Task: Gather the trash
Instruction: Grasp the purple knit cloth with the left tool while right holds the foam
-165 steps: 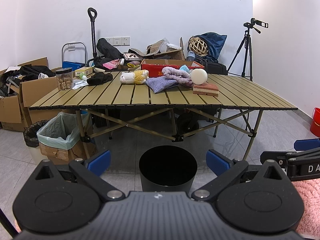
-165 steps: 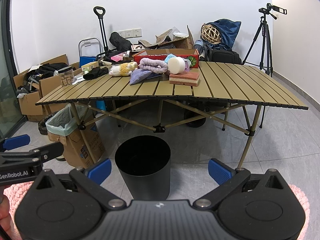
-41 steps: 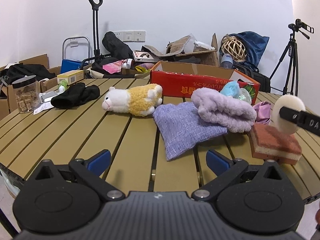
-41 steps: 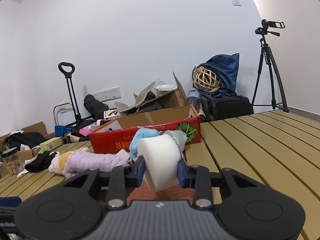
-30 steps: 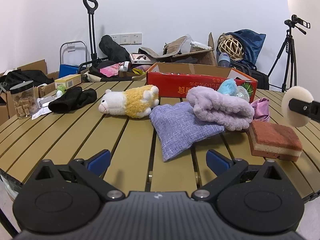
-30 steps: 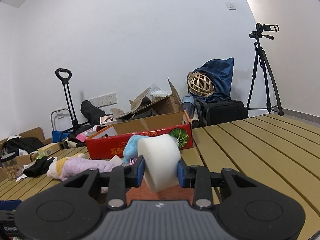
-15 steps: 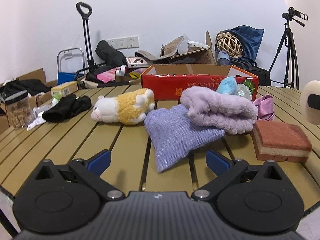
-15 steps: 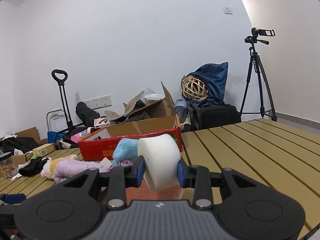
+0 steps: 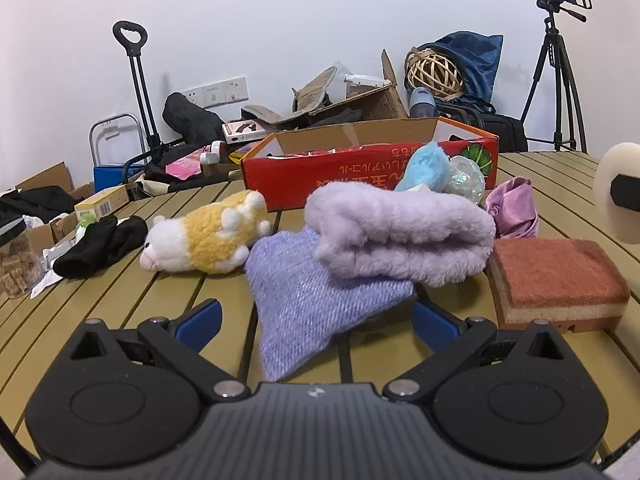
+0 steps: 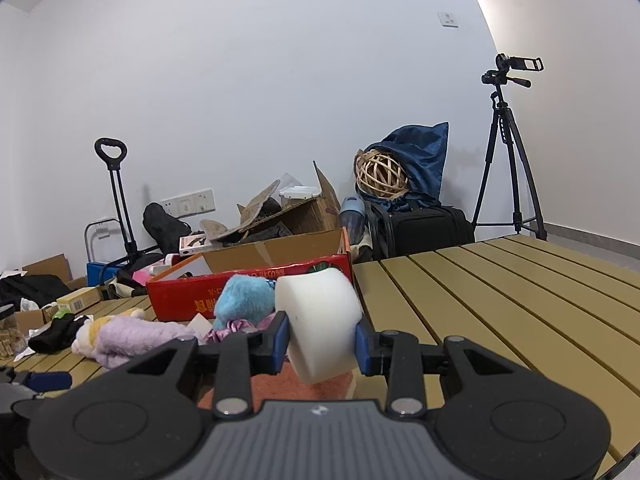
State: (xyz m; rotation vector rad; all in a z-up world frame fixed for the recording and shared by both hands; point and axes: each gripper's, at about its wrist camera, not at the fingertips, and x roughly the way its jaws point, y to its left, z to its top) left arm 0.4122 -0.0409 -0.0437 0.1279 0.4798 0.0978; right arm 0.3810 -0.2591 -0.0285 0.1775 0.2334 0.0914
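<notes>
Right tool (image 10: pixel 320 340), clamped on the white sponge (image 10: pixel 320 320) above the table (image 10: pixel 520 300), should keep its grip level during carry, while the wide-open left tool (image 9: pixel 316 320) straddles the blue cloth (image 9: pixel 304 300).

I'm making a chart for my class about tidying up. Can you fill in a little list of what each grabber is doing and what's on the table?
right gripper: jaws shut on the white foam piece
left gripper: jaws open, holding nothing
in front of left gripper: blue-purple cloth
on the cloth: fluffy lilac bundle
table: toy animal, brown sponge, red box
</notes>
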